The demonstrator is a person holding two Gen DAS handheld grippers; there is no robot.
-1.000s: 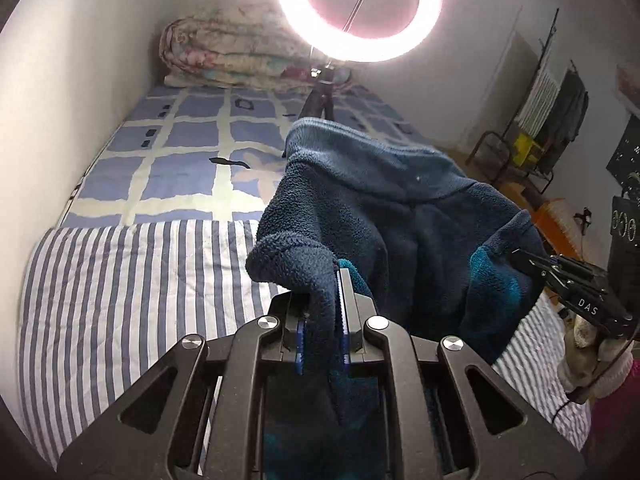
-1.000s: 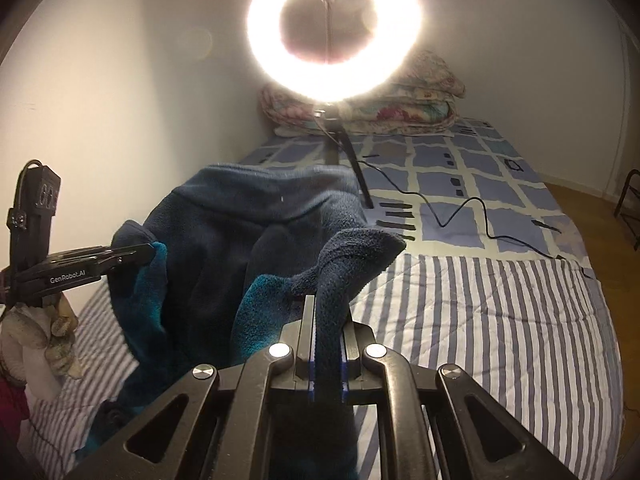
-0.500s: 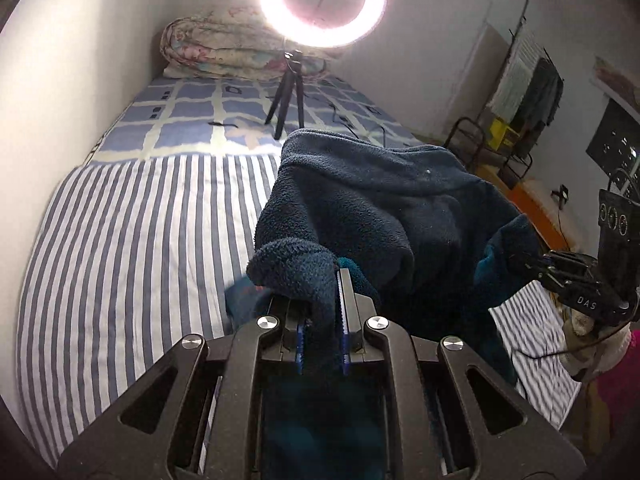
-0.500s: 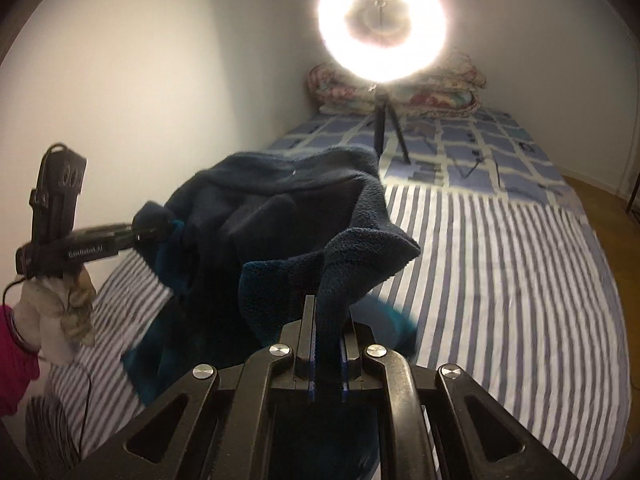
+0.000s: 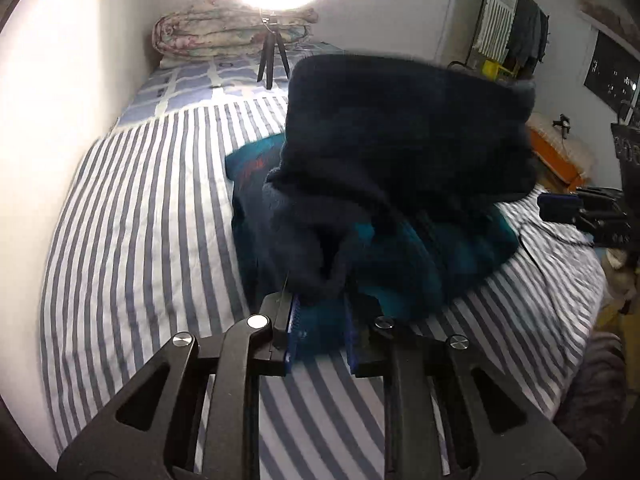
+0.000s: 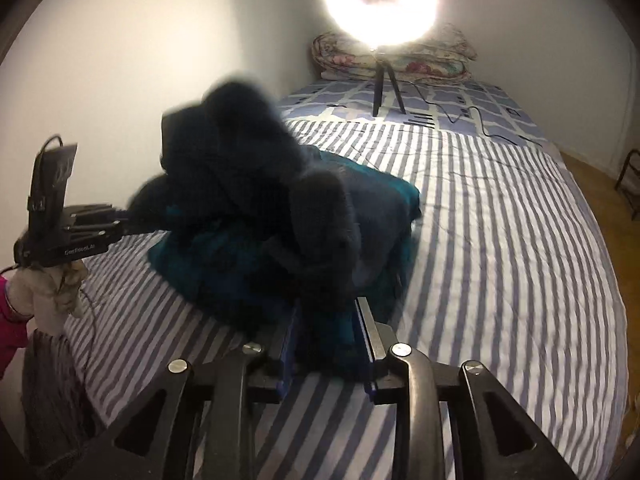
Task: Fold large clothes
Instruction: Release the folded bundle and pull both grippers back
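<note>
A dark navy fleece garment [image 5: 400, 152] with a teal lining lies bunched and doubled over on the striped bed sheet [image 5: 140, 240], its top fold blurred. My left gripper [image 5: 320, 314] is at its near edge. Its jaws are opening, and a loose corner of the fleece hangs between the blue pads [image 5: 291, 328] without being pinched. In the right wrist view the same garment [image 6: 260, 200] sits just ahead of my right gripper [image 6: 326, 320], whose jaws are also opening with fleece hem lying slack between them. Each gripper shows in the other's view, the right gripper [image 5: 560, 204] and the left gripper [image 6: 116, 220].
A lit ring light on a small tripod [image 6: 384, 80] stands on the checked cover at the far end, its cable [image 6: 460, 116] trailing right. A folded floral quilt [image 5: 224, 32] lies behind it. A white wall runs along the left; a clothes rack [image 5: 520, 20] stands at the right.
Both grippers drew back toward the near end of the bed. The lifted fleece came down onto the sheet, folded over itself, and both pairs of jaws parted off it.
</note>
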